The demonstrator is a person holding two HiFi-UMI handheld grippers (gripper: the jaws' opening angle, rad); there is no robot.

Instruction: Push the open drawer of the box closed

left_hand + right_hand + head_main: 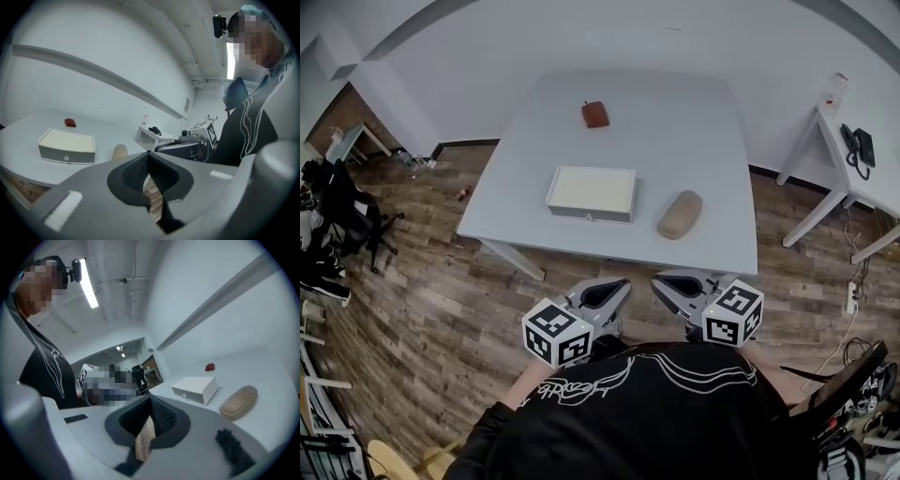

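the box (592,193) lies flat on the grey counter (712,141), roughly midway across it and nearer its front edge than its far one. it is a low rectangle with a pale top. its long axis runs left to right in the head view, about parallel to the counter's near edge. the grey drawer front (609,215), with a small round knob (66,158) at its centre, points toward the near edge and the person. the front sits flush with the box body.

just to the right of the box, apart from it, lies a tan oval case (680,215), tilted on the counter. a small red-brown pouch (595,114) rests well behind the box, near the far edge.

both grippers are off the counter, above the wooden floor (441,309), close in front of the person's black top (656,412) and well apart from the box. the left tongs (623,283) are pressed together with nothing between them, and the right tongs (659,278) are likewise closed and empty. their tips angle in toward each other and toward the counter.

a white side desk (825,141) bearing a dark telephone (860,145) stands to the right of the counter. dark chairs (342,220) stand far to the left.
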